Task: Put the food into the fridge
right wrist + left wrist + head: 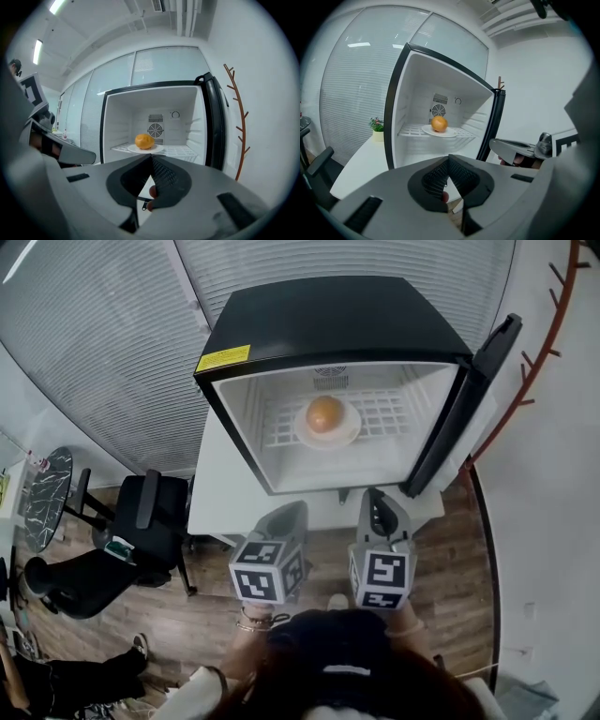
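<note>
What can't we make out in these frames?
- Food on the plate: orange or bun, too small to tell in every view.
- Fridge below the shelf: right gripper view, the right gripper covers it with its own body.
- Yellow label: head view, print too small to read.
- Door inner side: head view, seen edge-on only.
</note>
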A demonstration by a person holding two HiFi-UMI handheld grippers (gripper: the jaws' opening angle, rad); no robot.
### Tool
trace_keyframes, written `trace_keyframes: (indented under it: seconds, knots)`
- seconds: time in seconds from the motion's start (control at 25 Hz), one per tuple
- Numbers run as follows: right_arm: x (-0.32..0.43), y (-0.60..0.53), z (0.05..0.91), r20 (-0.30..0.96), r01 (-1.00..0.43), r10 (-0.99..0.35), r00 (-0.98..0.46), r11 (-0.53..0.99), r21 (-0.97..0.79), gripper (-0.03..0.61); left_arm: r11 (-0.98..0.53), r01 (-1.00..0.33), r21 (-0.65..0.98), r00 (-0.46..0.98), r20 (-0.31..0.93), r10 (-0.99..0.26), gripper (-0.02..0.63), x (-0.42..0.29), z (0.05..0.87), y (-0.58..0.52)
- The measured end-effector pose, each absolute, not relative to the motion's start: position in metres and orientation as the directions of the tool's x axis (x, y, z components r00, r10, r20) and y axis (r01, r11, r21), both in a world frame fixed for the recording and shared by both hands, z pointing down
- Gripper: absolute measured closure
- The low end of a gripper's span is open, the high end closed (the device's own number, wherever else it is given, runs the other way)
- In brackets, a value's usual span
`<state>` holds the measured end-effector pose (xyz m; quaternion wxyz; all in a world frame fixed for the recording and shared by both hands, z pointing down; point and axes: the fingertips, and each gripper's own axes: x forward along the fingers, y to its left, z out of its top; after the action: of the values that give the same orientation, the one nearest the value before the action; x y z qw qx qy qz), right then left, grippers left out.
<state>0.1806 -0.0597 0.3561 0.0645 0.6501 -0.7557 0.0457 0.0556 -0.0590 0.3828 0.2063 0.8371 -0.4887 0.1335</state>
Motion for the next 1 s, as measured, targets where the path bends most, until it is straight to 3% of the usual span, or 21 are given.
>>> trace_keyframes:
  seconds: [1.0]
  knots:
    - [0.135, 0.029, 0.334, 0.143, -0.989, -0.981, -0.135, 0.142, 0.039, 0.583, -0.464, -0.856, 0.226, 0.516, 0.388, -0.763, 0.615, 0.014, 0.369, 0.020]
